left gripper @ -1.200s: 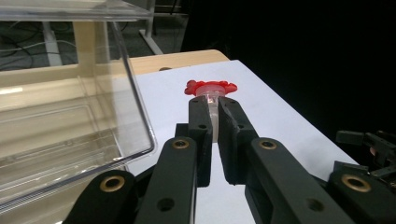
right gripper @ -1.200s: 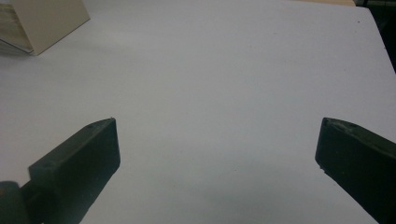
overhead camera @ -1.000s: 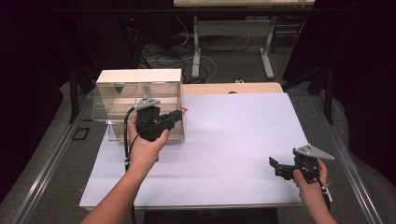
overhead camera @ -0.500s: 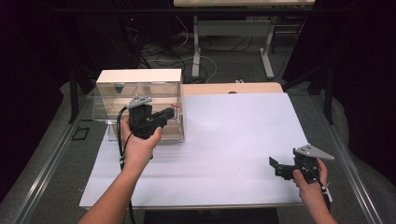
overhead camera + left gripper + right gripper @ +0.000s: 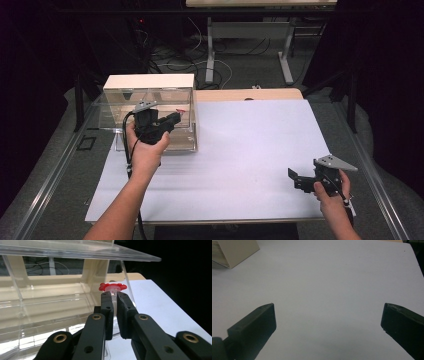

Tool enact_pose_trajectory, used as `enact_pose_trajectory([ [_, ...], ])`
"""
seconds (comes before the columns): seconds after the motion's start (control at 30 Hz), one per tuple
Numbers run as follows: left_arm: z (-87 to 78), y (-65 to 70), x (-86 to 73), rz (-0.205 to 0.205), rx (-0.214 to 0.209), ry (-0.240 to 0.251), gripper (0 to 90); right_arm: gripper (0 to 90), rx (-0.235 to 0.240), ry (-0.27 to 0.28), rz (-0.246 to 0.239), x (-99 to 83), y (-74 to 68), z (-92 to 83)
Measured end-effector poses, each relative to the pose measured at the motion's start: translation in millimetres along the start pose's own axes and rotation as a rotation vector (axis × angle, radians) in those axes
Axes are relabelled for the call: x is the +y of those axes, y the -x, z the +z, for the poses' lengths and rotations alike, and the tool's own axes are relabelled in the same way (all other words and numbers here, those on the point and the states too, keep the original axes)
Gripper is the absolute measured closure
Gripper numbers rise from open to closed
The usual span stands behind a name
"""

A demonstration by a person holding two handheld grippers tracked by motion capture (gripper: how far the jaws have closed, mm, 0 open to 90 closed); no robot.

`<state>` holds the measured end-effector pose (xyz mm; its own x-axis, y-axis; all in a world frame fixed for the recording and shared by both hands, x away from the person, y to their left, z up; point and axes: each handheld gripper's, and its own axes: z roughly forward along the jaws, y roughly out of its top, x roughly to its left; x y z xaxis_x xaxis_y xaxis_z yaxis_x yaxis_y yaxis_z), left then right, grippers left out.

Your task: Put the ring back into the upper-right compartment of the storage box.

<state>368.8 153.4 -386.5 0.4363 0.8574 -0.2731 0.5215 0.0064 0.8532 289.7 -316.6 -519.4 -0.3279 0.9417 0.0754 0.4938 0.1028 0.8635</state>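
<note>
My left gripper (image 5: 175,117) is shut on a small clear vial with a red cap (image 5: 180,110). It holds the vial against the front of a clear plastic box (image 5: 114,109) that has a cream lid. In the left gripper view the jaws pinch the vial's clear body just under the red cap (image 5: 112,286), and the left gripper (image 5: 113,296) is level with the box's open inside (image 5: 50,305). My right gripper (image 5: 293,178) rests low at the front right of the white table. Its jaws stand wide apart, with nothing between them in the right gripper view (image 5: 328,315).
The white table top (image 5: 250,145) spreads between the two hands. A cream corner of the box (image 5: 234,250) appears at the far left in the right gripper view. Table legs and cables lie on the dark floor beyond the far edge.
The left hand has carried the vial to the left and farther back, closer against the clear box. The right hand has stayed where it was.
</note>
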Motion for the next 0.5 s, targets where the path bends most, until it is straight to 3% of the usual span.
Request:
enact_pose_trajectory([
  [0.5,9.3,-10.2,3.8,-0.018,0.043,-0.002,84.7,0.0,-0.004,0.003,-0.001,0.1,0.3,-1.1],
])
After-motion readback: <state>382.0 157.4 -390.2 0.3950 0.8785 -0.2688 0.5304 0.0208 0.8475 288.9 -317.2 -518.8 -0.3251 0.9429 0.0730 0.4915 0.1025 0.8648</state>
